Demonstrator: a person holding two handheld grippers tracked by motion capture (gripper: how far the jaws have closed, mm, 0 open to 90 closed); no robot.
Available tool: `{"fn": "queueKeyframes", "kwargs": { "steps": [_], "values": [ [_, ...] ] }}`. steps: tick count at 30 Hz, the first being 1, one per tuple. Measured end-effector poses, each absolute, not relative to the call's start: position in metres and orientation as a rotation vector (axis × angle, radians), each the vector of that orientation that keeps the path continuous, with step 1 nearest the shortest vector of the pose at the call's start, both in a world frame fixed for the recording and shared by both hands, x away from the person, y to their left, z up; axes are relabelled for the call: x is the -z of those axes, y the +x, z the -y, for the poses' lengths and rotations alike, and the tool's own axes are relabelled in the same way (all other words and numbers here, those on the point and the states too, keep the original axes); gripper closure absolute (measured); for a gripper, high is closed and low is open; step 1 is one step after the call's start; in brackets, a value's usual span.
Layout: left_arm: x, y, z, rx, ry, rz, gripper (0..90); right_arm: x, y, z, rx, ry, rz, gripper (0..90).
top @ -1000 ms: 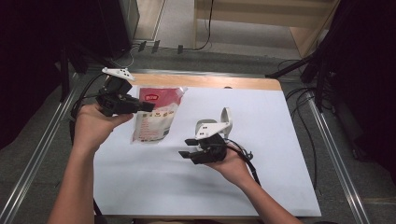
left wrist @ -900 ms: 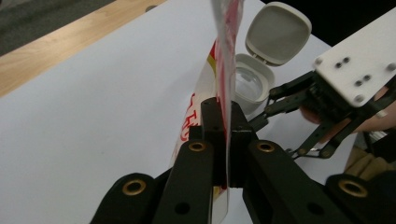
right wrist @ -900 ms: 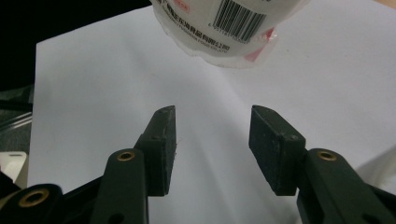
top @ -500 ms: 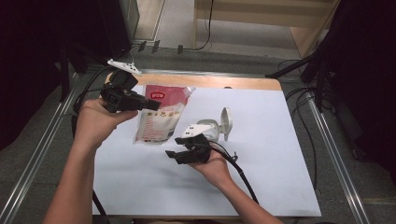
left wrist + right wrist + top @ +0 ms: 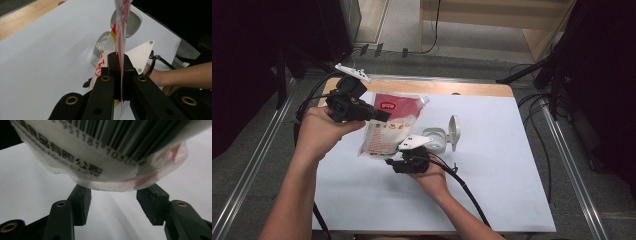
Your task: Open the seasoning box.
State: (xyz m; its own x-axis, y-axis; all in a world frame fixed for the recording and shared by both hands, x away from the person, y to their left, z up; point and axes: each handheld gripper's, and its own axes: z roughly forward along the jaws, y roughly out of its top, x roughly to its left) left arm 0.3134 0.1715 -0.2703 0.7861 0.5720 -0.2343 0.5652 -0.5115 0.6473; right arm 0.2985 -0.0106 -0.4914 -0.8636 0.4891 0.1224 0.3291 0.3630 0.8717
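So the left tongs (image 5: 382, 116) lifted the pouch (image 5: 388, 132) off the table, clamped on its top edge. Right tongs (image 5: 388, 161) slid under its bottom, half apart and just closing, not gripping yet.

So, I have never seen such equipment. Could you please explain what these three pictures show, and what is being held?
A person holds one hand tool in each hand. One picture looks down from above the table; the other two come from cameras riding on the tools. The left tool is shut on the edge of a red and white pouch, lifting it; its own camera shows the black jaws pinching the pouch. The right tool sits below the pouch's bottom, jaws apart on either side of it, not pressing. A clear container with its lid flipped open stands on the table.
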Motion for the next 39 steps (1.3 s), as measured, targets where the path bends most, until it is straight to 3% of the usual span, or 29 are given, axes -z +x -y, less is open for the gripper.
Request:
{"fn": "queueKeyframes", "kwargs": {
  "steps": [15, 23, 32, 39],
  "values": [
    [0.271, 0.316, -0.172, 0.093, 2.165, -0.89, 90.0, 0.484, 0.292, 0.009, -1.568, 0.804, -2.324, 43.9],
    [0.272, 0.317, -0.174, 0.108, 2.162, -0.909, 90.0, 0.492, 0.292, 0.004, -1.545, 0.829, -2.259, 37.1],
    [0.283, 0.324, -0.166, 0.109, 2.228, -0.905, 90.0, 0.489, 0.271, -0.003, -1.502, 0.667, -2.306, 47.9],
    [0.29, 0.333, -0.145, 0.112, 2.272, -0.895, 90.0, 0.49, 0.268, -0.003, -1.497, 0.685, -2.374, 46.0]
  ]
}}
